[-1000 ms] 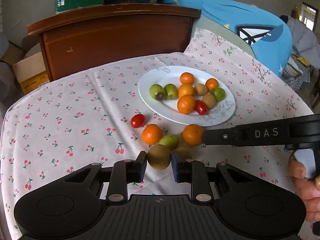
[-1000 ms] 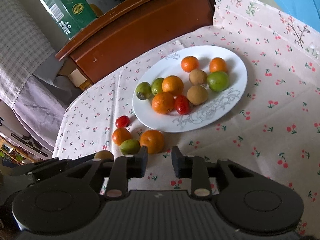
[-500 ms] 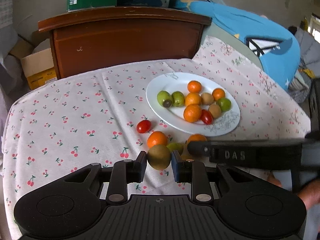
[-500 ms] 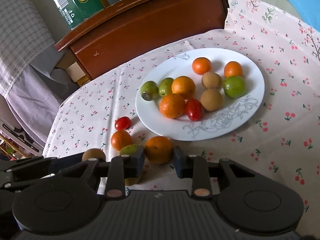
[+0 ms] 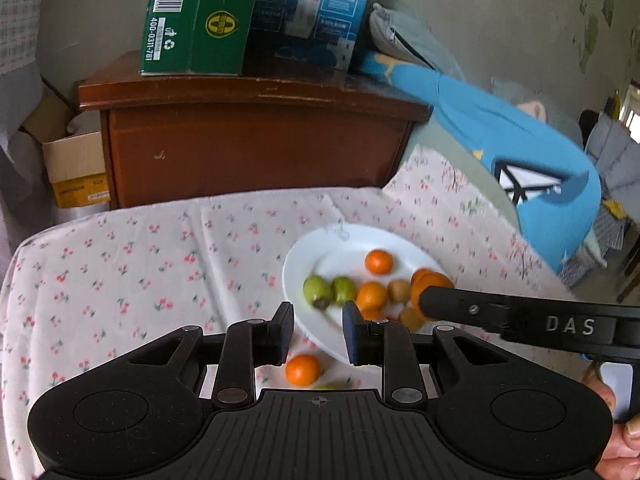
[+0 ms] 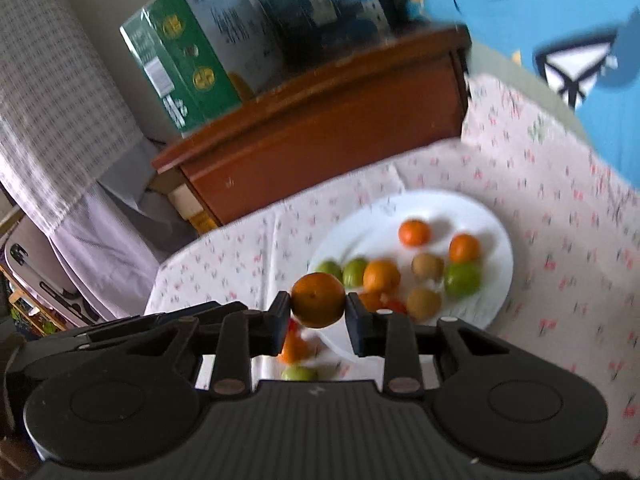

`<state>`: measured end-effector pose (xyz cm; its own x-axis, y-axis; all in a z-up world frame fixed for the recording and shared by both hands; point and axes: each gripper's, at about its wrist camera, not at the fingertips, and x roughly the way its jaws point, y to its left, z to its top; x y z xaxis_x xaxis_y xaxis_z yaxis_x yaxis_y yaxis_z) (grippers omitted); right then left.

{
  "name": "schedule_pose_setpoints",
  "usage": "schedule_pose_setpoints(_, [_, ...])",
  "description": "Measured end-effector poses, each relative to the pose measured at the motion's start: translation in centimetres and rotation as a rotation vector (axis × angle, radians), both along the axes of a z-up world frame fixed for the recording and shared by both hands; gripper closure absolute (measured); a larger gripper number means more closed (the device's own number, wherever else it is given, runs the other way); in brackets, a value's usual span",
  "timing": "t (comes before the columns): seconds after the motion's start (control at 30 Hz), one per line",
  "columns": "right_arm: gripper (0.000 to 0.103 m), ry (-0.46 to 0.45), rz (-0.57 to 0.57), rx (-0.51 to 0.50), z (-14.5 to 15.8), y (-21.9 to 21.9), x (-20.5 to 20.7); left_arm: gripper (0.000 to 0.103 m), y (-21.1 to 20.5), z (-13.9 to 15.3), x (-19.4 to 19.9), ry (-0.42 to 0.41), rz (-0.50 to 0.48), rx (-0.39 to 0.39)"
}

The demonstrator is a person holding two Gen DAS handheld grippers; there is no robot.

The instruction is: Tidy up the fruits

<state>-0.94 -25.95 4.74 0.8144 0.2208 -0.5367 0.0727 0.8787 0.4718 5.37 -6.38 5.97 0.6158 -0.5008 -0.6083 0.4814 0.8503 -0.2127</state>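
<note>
A white plate (image 5: 300,268) (image 6: 496,240) on the cherry-print cloth holds several oranges, green fruits and brown kiwis. My right gripper (image 6: 318,314) is shut on an orange (image 6: 318,300) held in the air near the plate's near left rim. In the left wrist view the same gripper (image 5: 426,302) reaches in from the right, holding the orange (image 5: 434,282) over the plate. My left gripper (image 5: 319,326) hovers before the plate's near edge. Its jaws stand narrow with nothing between them. An orange (image 5: 303,369) and a green fruit (image 6: 298,374) lie loose on the cloth.
A brown wooden cabinet (image 5: 256,140) stands behind the table with a green carton (image 5: 192,20) and a blue carton (image 5: 316,8) on top. A blue garment (image 5: 520,152) hangs at the right. A person's hand (image 5: 612,420) grips the right tool.
The right gripper shut on the loose orange and lifted it toward the plate. Both grippers rose. The brown kiwi seen between the left jaws earlier no longer shows there.
</note>
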Motion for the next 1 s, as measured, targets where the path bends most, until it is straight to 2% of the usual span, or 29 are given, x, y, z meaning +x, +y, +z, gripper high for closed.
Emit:
schedule_pose_setpoints(0.17, [0.073, 0.016, -0.029, -0.02, -0.1, -2.1, 1.3, 0.079, -0.8, 0.0, 1.8, 0.018, -0.001, 0.026])
schedule_pose_setpoints(0.23, [0.073, 0.051, -0.043, 0.021, -0.8, -2.7, 1.7, 0.079, -0.6, -0.2, 1.9, 0.062, -0.028, 0.034])
schedule_pose_setpoints(0.33, [0.073, 0.078, -0.039, 0.055, -1.4, -2.8, 1.9, 0.079, 0.3, -0.9, 0.1, 0.116, -0.076, 0.003])
schedule_pose_setpoints(0.5, [0.073, 0.092, -0.036, 0.073, -1.6, -2.6, 2.0, 0.076, -0.5, -2.3, -4.1, 0.134, -0.173, 0.093])
schedule_pose_setpoints(0.57, [0.073, 0.08, -0.028, 0.055, -1.4, -2.4, 1.6, 0.062, -0.7, -2.8, -5.7, 0.132, -0.174, 0.12])
schedule_pose_setpoints(0.63, [0.073, 0.076, -0.014, 0.018, -1.3, -2.0, 1.2, 0.053, -0.7, -3.1, -7.1, 0.114, -0.171, 0.143])
schedule_pose_setpoints(0.7, [0.073, 0.079, -0.006, -0.005, -1.5, -1.9, 0.7, 0.048, -0.8, -3.1, -8.6, 0.095, -0.178, 0.163])
schedule_pose_setpoints(0.77, [0.073, 0.087, -0.002, -0.002, -1.7, -2.0, 0.4, 0.036, -0.6, -3.4, -9.9, 0.089, -0.162, 0.163])
schedule_pose_setpoints(0.87, [0.073, 0.096, -0.004, 0.0, -1.9, -2.0, 0.1, 0.032, -0.7, -4.3, -11.0, 0.095, -0.137, 0.183])
schedule_pose_setpoints(1.0, [0.073, 0.094, -0.002, 0.001, -1.9, -2.0, -0.2, 0.032, -1.2, -5.7, -11.5, 0.084, -0.11, 0.254])
